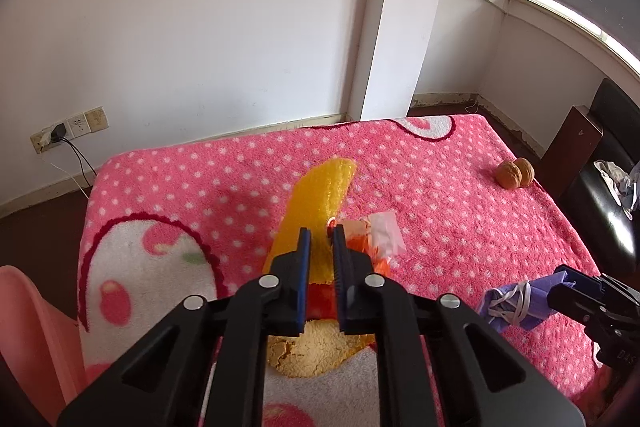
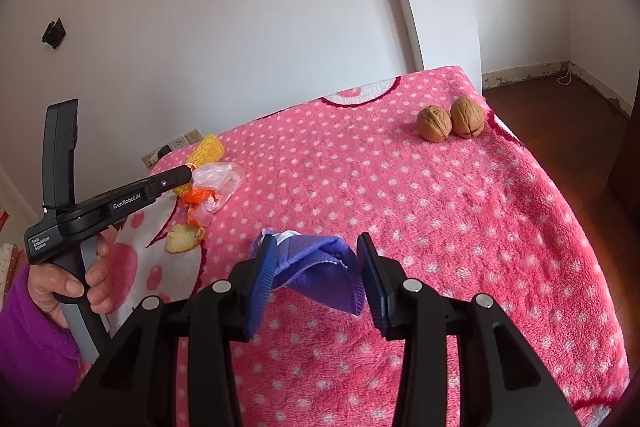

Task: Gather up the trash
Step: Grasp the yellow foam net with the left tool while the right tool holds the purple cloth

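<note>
A clear plastic wrapper with orange scraps lies on the pink dotted blanket beside a yellow foam strip. My left gripper is nearly closed, its tips pinching the wrapper's edge. A broken tan biscuit lies under that gripper. My right gripper is shut on a purple cloth bundle tied with white elastic, held just above the blanket.
Two walnuts sit near the blanket's far right edge. A pink plastic object stands at the left, and a dark chair at the right. A person's hand holds the left gripper's handle.
</note>
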A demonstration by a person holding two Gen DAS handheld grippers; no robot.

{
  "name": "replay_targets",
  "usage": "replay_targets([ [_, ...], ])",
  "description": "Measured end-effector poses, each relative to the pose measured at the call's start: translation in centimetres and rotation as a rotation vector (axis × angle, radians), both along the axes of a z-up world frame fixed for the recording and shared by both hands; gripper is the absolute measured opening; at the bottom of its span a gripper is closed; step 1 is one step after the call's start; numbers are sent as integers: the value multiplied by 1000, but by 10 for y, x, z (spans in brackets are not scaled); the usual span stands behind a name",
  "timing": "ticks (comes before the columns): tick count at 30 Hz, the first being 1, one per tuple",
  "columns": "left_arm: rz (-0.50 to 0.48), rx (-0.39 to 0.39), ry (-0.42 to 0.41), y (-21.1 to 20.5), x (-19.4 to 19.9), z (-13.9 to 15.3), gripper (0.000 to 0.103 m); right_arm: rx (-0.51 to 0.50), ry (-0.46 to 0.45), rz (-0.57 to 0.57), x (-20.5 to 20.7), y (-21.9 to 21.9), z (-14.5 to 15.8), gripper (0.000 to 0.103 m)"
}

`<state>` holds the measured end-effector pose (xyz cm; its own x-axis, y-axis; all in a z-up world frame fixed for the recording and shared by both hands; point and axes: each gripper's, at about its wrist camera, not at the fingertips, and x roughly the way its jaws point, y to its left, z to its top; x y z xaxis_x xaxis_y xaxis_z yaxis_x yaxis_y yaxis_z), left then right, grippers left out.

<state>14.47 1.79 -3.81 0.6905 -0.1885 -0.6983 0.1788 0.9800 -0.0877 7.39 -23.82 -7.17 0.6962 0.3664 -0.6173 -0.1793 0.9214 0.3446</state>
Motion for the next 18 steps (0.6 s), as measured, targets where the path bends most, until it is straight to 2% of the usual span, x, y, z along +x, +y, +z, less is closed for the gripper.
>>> replay_targets([
  [9, 86, -65, -60, 21, -64, 29, 9, -18, -43, 39, -6, 5, 5, 40],
  [12, 100, -78, -80, 24, -92, 35, 9, -22, -27, 32, -4, 5, 4, 39],
  [18, 126, -98, -72, 30, -130, 30, 9, 106, 35, 31, -9, 7, 6, 39],
])
